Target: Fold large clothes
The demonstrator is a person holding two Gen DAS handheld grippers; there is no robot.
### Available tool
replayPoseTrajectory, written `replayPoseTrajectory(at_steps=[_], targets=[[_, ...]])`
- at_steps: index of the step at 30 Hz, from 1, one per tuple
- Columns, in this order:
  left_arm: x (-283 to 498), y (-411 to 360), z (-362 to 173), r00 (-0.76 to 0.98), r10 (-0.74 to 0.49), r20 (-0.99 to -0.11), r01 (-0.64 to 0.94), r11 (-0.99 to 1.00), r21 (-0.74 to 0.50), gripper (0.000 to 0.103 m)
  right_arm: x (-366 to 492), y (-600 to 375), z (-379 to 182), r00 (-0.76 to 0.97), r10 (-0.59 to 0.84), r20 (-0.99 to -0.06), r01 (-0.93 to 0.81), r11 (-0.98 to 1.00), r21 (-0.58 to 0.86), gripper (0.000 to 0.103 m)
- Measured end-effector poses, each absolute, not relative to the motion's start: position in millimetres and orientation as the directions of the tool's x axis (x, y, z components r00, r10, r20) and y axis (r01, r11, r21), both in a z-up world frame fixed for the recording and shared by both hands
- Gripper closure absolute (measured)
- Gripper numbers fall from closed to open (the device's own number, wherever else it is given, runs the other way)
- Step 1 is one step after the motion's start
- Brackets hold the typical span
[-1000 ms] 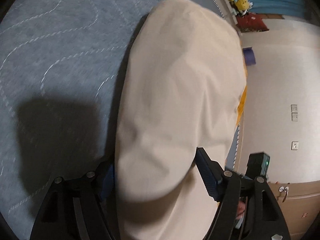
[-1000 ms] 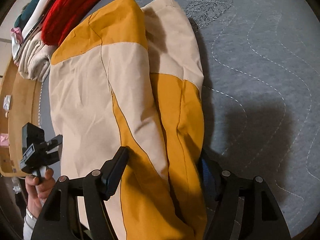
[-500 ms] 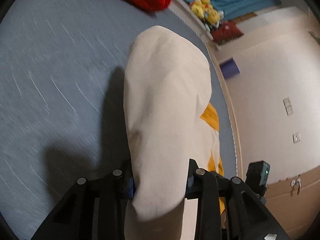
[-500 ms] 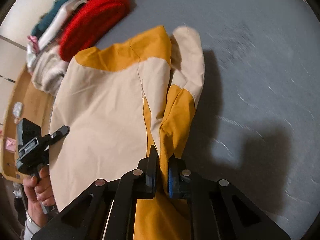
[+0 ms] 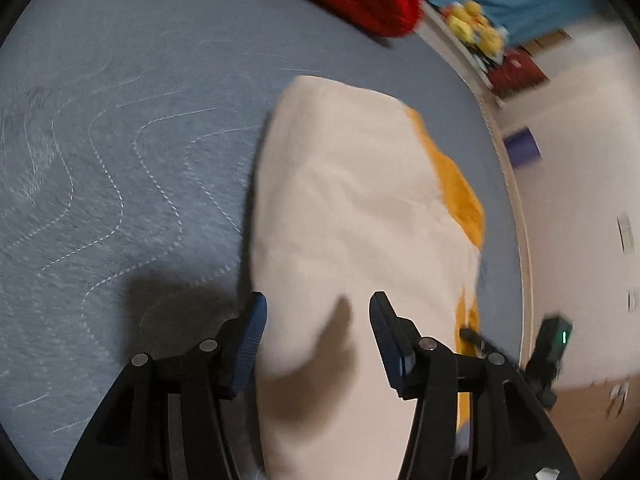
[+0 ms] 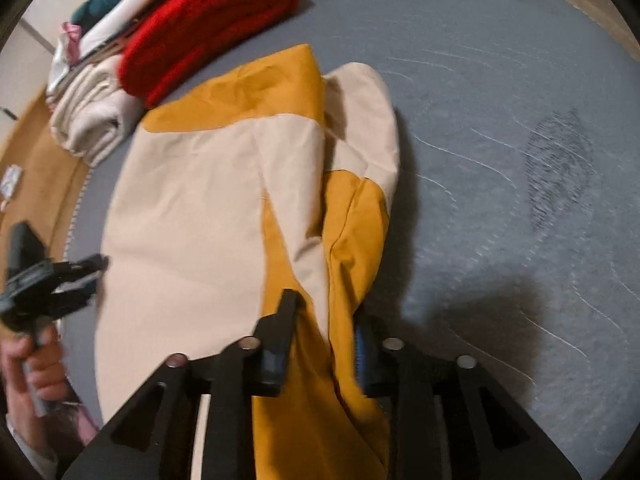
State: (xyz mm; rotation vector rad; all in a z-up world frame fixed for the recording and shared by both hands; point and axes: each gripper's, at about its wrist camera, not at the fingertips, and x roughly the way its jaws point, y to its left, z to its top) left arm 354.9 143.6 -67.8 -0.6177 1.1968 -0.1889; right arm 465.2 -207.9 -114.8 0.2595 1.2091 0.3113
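A cream and mustard jacket (image 6: 192, 208) lies on the grey quilted bed (image 6: 500, 160), with its right side folded over into a long ridge (image 6: 360, 216). My right gripper (image 6: 324, 320) is just above that ridge. Its jaws are opening and the mustard cloth runs between them without being pinched. In the left wrist view the cream side of the jacket (image 5: 352, 208) passes between the fingers of my left gripper (image 5: 318, 316). Those jaws are opening too, and a gap shows beside the right finger (image 5: 384, 324). A hand holds the left gripper (image 6: 56, 280) at the jacket's left edge.
Folded clothes are stacked at the bed's far edge: a red knit (image 6: 212, 20), a cream bundle (image 6: 92, 120) and teal and white pieces. Yellow toys (image 5: 476, 32) sit beyond the bed by a white wall. Wooden floor (image 6: 36, 168) shows past the bed's left side.
Half a second ago both grippers were pinched on the jacket's cloth; now their jaws stand apart. Both have risen and drawn back, so more of the bed and the red knit shows.
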Motion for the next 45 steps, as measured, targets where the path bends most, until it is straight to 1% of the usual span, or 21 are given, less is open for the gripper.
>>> replayPoseTrajectory(at_steps=[3, 5, 6, 7, 8, 9, 11, 14, 16, 17, 19, 21, 23, 26, 28, 30, 31, 33, 37, 39, 45], targets=[[340, 118, -66, 0.249, -0.449, -0.858, -0.055, 0.878, -0.475, 0.051, 457, -214, -103, 0.336, 0.366, -0.868, -0.088, 0.929, 0.358, 0.063], [334, 100, -76, 0.187, -0.406, -0.895, 0.015, 0.912, -0.41, 0.048, 448, -216, -102, 0.308, 0.383, -0.871, -0.102, 0.923, 0.37, 0.06], [330, 91, -87, 0.162, -0.323, -0.933, 0.058, 0.946, -0.318, 0.039, 445, -213, -100, 0.294, 0.385, -0.875, -0.109, 0.923, 0.369, 0.058], [329, 87, -96, 0.153, -0.272, -0.95, 0.076, 0.962, -0.263, 0.032, 439, -209, -104, 0.262, 0.371, -0.891, -0.13, 0.928, 0.348, 0.057], [325, 87, -106, 0.145, -0.221, -0.964, 0.074, 0.975, -0.212, 0.031, 434, -209, -108, 0.231, 0.347, -0.909, -0.149, 0.936, 0.319, 0.053], [323, 88, -108, 0.145, -0.222, -0.964, 0.06, 0.975, -0.216, 0.031, 428, -207, -113, 0.21, 0.329, -0.921, -0.164, 0.94, 0.299, 0.051], [315, 92, -105, 0.148, -0.236, -0.96, 0.039, 0.972, -0.233, 0.031, 417, -205, -119, 0.189, 0.294, -0.937, -0.177, 0.949, 0.262, 0.051], [291, 88, -101, 0.156, -0.191, -0.969, 0.097, 0.979, -0.177, 0.031, 408, -199, -113, 0.216, 0.239, -0.947, -0.195, 0.961, 0.197, 0.051], [289, 83, -108, 0.151, -0.184, -0.971, 0.105, 0.98, -0.169, 0.03, 401, -200, -110, 0.228, 0.187, -0.955, -0.203, 0.969, 0.141, 0.051], [281, 84, -112, 0.154, -0.181, -0.971, 0.101, 0.981, -0.167, 0.029, 398, -199, -109, 0.233, 0.149, -0.961, -0.209, 0.973, 0.1, 0.051], [266, 90, -112, 0.189, -0.151, -0.97, 0.057, 0.988, -0.143, 0.022, 388, -198, -109, 0.246, 0.042, -0.968, -0.231, 0.973, -0.017, 0.051], [260, 89, -93, 0.249, -0.05, -0.967, -0.003, 0.999, -0.052, 0.023, 374, -205, -98, 0.302, -0.072, -0.951, -0.215, 0.966, -0.142, 0.051], [238, 87, -66, 0.336, 0.006, -0.942, -0.031, 0.999, -0.005, 0.024, 357, -212, -63, 0.437, -0.087, -0.895, -0.148, 0.975, -0.167, 0.051], [192, 79, -25, 0.46, -0.021, -0.888, -0.045, 0.998, -0.047, 0.021, 321, -213, -8, 0.596, -0.019, -0.803, -0.112, 0.988, -0.106, 0.05], [174, 70, -4, 0.53, -0.017, -0.848, -0.059, 0.997, -0.057, 0.011, 286, -211, 18, 0.68, 0.004, -0.733, -0.11, 0.989, -0.096, 0.045], [146, 58, 16, 0.604, -0.001, -0.797, -0.084, 0.994, -0.064, 0.004, 250, -210, 33, 0.727, 0.023, -0.687, -0.109, 0.991, -0.083, 0.03], [131, 58, 19, 0.623, 0.006, -0.782, -0.094, 0.993, -0.067, 0.001, 233, -207, 39, 0.746, 0.03, -0.666, -0.11, 0.991, -0.078, 0.026], [109, 44, 25, 0.65, 0.004, -0.76, -0.116, 0.989, -0.094, 0.001, 199, -199, 46, 0.772, 0.042, -0.634, -0.122, 0.989, -0.084, 0.017], [77, 16, 13, 0.668, 0.024, -0.744, -0.136, 0.987, -0.09, 0.001, 145, -179, 54, 0.79, 0.078, -0.608, -0.162, 0.983, -0.084, 0.011], [77, 3, 5, 0.648, 0.02, -0.762, -0.127, 0.989, -0.082, 0.001, 122, -173, 52, 0.793, 0.093, -0.602, -0.177, 0.981, -0.082, 0.005], [69, 0, 7, 0.632, 0.017, -0.775, -0.131, 0.988, -0.085, 0.001, 112, -160, 35, 0.755, 0.129, -0.643, -0.221, 0.973, -0.065, 0.001]])
